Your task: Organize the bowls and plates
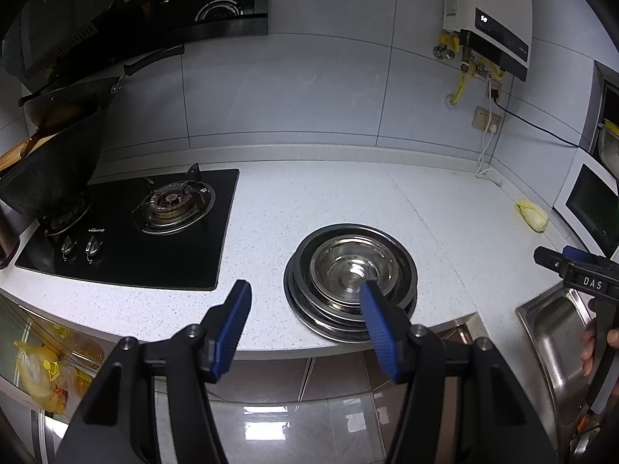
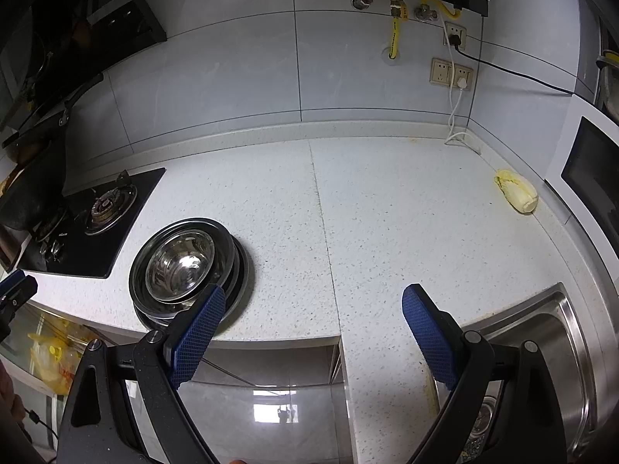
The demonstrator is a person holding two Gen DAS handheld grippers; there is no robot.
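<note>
A steel bowl sits in the top of a stack of steel plates near the counter's front edge. My left gripper hovers just in front of the stack, open, with nothing between its blue pads; the right pad overlaps the stack's near rim in this view. In the right wrist view the bowl and plates lie to the left. My right gripper is open over bare counter beside them, holding nothing. Each gripper shows at the other view's edge: right gripper, left gripper.
A black gas hob with a dark pot lies left of the stack. A steel sink is sunk in at the right. A pale cabbage lies by the microwave. Cables hang from wall sockets.
</note>
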